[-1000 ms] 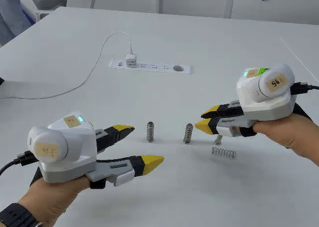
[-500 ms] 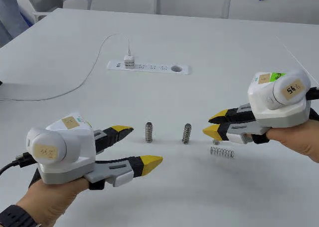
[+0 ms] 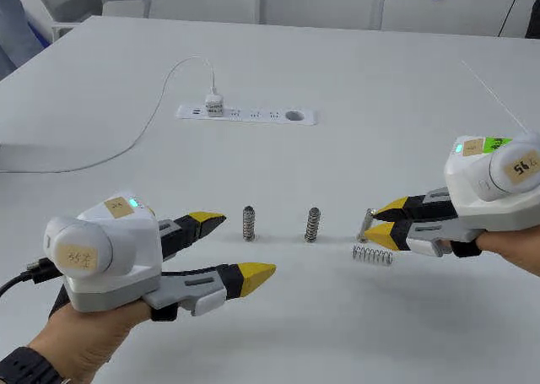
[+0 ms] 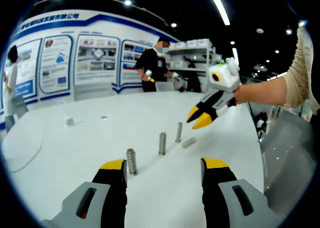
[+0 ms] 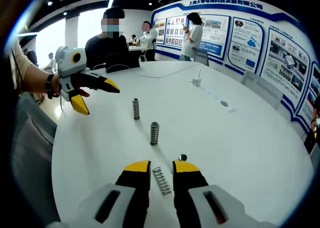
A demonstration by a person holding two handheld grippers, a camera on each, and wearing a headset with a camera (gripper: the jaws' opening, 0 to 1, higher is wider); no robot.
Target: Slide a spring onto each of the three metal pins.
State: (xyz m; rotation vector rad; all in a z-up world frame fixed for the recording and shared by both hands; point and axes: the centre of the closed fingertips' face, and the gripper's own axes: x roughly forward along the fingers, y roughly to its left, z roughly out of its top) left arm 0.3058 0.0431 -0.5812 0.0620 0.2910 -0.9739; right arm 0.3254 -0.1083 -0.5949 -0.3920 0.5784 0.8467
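The left gripper (image 3: 245, 246) hovered with its jaws spread wide, empty. The right gripper (image 3: 377, 222) had its jaws parted narrowly and gripped nothing, its tips just beside the bare pin (image 3: 365, 224). The loose spring (image 3: 373, 255) lay flat beside that pin. The near spring (image 3: 248, 223) and the middle spring (image 3: 312, 224) stood upright between the grippers. A power strip (image 3: 245, 113) lay farther back on the white table (image 3: 380, 89), and poster boards (image 4: 55, 62) lined the wall.
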